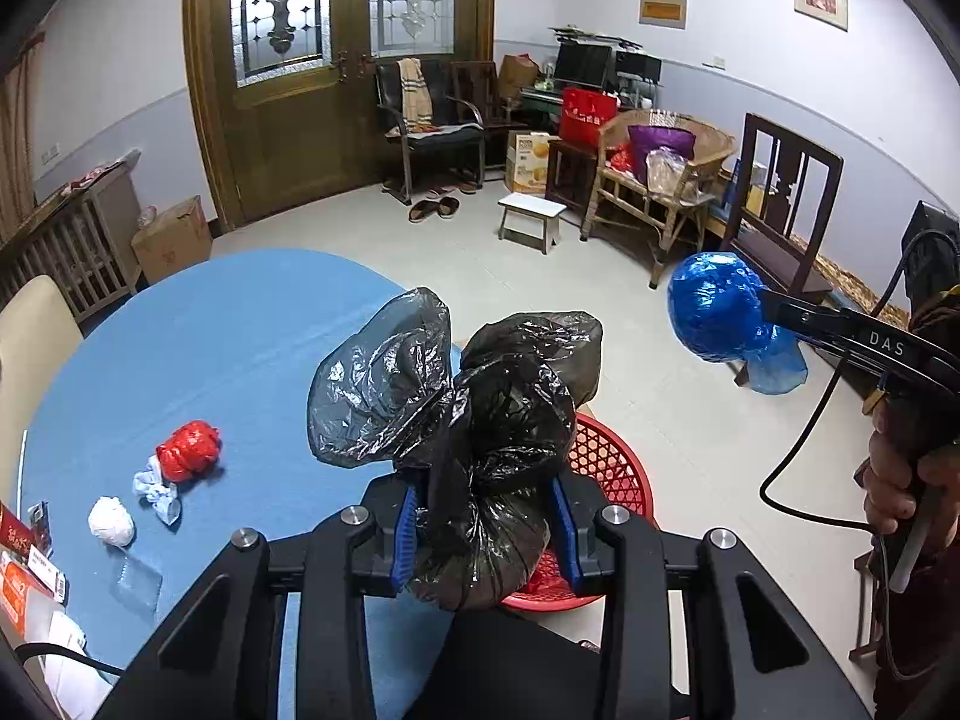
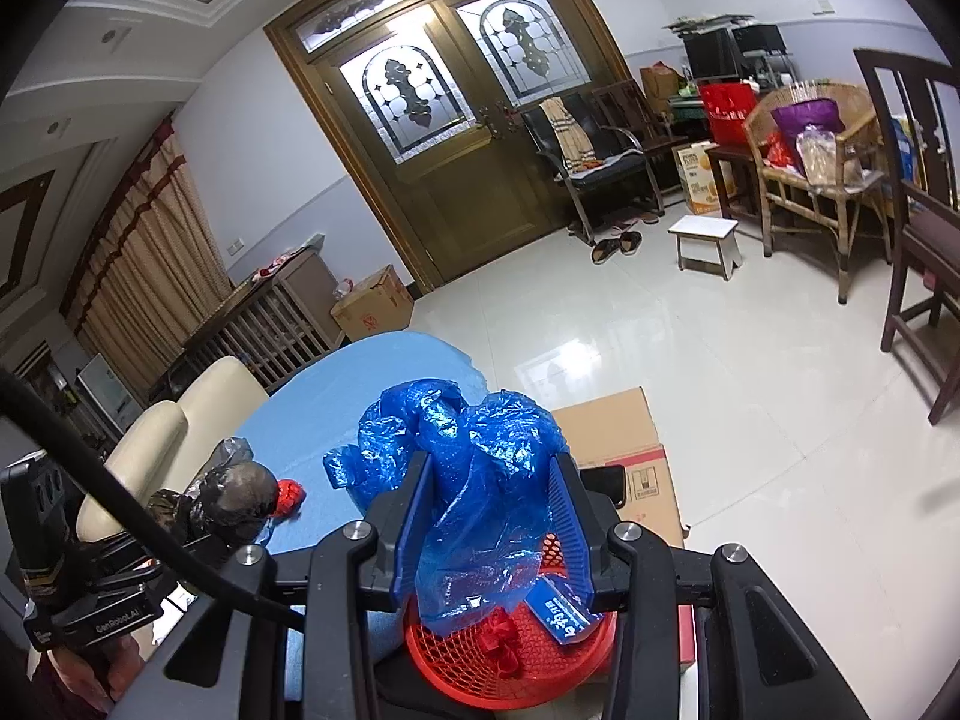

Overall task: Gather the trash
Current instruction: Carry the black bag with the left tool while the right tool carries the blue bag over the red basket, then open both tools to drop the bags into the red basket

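Observation:
My left gripper [image 1: 483, 531] is shut on a knotted black plastic bag [image 1: 480, 420], held above the red mesh basket [image 1: 612, 468] at the edge of the blue table [image 1: 240, 348]. My right gripper [image 2: 498, 534] is shut on a crumpled blue plastic bag [image 2: 474, 480], held over the same red basket [image 2: 468, 648], which holds a red scrap and a blue wrapper. In the left wrist view the blue bag [image 1: 720, 306] hangs at the right, away from the table. A red wad [image 1: 189, 450], a white paper ball [image 1: 111, 521] and a pale crumpled wrapper [image 1: 157, 489] lie on the table.
Packets and papers [image 1: 30, 570] lie at the table's left edge. A cream chair [image 2: 174, 426] stands beside the table. A cardboard box [image 2: 624, 450] sits on the floor behind the basket. A small stool [image 1: 531, 219], chairs and a wicker seat line the far wall.

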Available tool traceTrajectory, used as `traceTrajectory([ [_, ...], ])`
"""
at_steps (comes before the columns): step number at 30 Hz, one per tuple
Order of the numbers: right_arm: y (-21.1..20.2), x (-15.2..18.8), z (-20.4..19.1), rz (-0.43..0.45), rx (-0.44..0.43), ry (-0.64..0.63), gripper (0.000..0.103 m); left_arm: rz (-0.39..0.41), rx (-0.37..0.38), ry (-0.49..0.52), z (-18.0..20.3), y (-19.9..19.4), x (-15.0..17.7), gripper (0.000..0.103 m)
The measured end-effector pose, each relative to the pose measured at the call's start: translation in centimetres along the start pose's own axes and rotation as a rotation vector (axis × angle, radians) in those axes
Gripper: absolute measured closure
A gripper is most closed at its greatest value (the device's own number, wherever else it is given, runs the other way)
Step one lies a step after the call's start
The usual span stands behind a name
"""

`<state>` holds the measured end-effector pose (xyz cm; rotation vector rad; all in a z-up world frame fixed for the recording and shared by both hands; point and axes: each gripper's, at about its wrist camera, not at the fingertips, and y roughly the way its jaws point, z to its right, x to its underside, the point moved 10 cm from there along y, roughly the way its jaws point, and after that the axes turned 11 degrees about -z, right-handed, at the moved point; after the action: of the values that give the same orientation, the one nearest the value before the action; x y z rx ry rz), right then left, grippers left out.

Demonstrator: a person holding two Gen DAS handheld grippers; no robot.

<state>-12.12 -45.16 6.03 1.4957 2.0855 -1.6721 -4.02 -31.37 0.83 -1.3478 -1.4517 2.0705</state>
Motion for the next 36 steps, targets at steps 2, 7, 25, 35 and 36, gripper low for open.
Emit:
traceTrajectory([
  [2, 0.3, 0.2, 0.4, -0.01, -0.003, 0.014, 0.061, -0.011, 0.002, 0.006, 0.3, 0.4, 0.0, 0.064],
  [7, 1.1, 0.5, 1.7, -0.036, -0.013, 0.05, 0.061, -0.036, 0.015, 0.013, 1.1, 1.3, 0.2, 0.064],
  [25, 6.9, 4.8, 4.3, -0.227, -0.01, 0.133, 0.06, -0.175, 0.081, 0.004, 2.7, 5.9, 2.0, 0.064],
  [35, 8.7, 6.2, 5.2, -0.296, 0.003, 0.168, 0.06, -0.233, 0.109, 0.001, 3.4, 8.0, 3.0, 0.064],
  [36, 8.7, 6.3, 5.2, -0.299, 0.003, 0.169, 0.06, -0.235, 0.111, -0.001, 3.3, 8.0, 3.0, 0.064],
])
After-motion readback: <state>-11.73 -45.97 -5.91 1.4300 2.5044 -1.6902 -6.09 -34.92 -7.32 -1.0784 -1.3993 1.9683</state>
